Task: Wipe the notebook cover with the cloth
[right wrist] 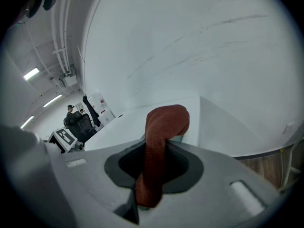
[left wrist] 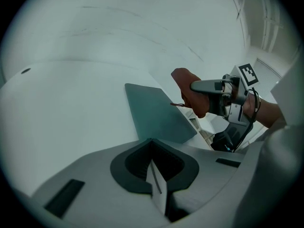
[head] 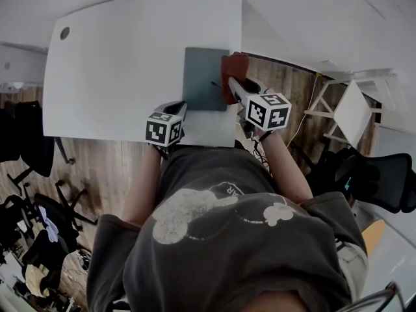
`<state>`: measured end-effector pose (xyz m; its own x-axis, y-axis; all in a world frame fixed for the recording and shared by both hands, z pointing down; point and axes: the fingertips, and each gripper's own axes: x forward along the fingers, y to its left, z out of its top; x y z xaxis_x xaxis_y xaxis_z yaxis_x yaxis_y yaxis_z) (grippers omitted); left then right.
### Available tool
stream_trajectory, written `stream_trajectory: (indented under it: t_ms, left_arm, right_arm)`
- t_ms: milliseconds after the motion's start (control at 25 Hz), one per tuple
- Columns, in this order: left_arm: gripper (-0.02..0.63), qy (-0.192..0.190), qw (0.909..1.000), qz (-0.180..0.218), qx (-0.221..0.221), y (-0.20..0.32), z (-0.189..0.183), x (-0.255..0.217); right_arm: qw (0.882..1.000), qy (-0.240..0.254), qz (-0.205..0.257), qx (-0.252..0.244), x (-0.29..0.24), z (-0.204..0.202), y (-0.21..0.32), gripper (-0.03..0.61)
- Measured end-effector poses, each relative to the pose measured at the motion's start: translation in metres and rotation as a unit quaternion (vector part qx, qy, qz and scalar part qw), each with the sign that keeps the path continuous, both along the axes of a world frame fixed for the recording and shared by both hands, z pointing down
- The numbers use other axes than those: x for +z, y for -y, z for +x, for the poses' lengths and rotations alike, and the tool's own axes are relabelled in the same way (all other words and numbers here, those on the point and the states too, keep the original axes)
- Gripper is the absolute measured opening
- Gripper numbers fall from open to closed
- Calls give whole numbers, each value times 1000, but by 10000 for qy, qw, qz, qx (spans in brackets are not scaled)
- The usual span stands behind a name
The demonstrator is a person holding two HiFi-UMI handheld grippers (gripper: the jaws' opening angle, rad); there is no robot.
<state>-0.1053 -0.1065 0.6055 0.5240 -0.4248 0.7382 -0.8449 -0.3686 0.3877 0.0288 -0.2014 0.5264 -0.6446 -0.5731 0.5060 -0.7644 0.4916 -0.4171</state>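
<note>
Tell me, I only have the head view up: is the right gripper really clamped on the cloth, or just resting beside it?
Observer: Clamped. The right gripper view shows the right gripper shut on the red-brown cloth, which stands up between the jaws and folds over at the top.
Operator: And the left one, is it holding anything?
Observer: No. The left gripper view shows the left gripper with its jaws together and nothing between them, pointed at the notebook but short of it.
</note>
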Motion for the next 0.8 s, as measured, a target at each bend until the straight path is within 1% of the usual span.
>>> stream_trajectory:
  t_ms: [200, 280, 480, 680, 800]
  left_arm:
    - [-6, -74, 9999, -78, 73, -1, -1, 1]
    - [-6, -89, 9998, -120, 90, -1, -1, 1]
    - [-6, -81, 9993, -226, 301, 1, -1, 3]
    - [-6, -210, 9983, -345, 412, 2, -1, 4]
    - [-6, -253, 9980, -384, 443, 4, -2, 3]
  right_arm:
    - [10000, -2, 19, -71, 0, -16, 5, 81]
    - [9999, 27, 38, -162, -2, -29, 10, 81]
    - [9988, 137, -22, -469, -4, -71, 23, 81]
    - [9965, -78, -94, -826, 5, -112, 37, 81]
    - [9954, -200, -138, -928, 11, -131, 45, 81]
